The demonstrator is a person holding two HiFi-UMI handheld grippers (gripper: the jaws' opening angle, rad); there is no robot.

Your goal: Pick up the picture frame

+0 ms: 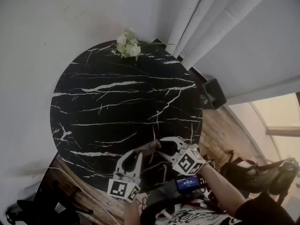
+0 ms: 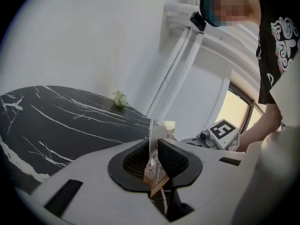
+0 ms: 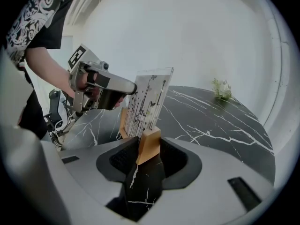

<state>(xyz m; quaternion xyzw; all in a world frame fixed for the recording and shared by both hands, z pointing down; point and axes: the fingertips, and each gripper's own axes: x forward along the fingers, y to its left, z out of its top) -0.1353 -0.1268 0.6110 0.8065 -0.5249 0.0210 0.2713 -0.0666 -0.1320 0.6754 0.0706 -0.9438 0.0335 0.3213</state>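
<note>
Black marble table [image 1: 103, 102], and at its near edge the picture frame [image 3: 149, 100] stood upright; the left gripper [image 2: 154, 149] pinched its clear panel, the right gripper [image 3: 149, 149] its wooden foot.

Round black marble table [image 1: 117, 102] bears white flowers [image 1: 128, 44] at its far edge.

head view: overhead, steeply down on bench [image 1: 108, 107] | gripper views: low, close, facing inward from either end of picture frame [image 3: 147, 102] | shared: bench, frame, flowers [image 3: 221, 89]
</note>
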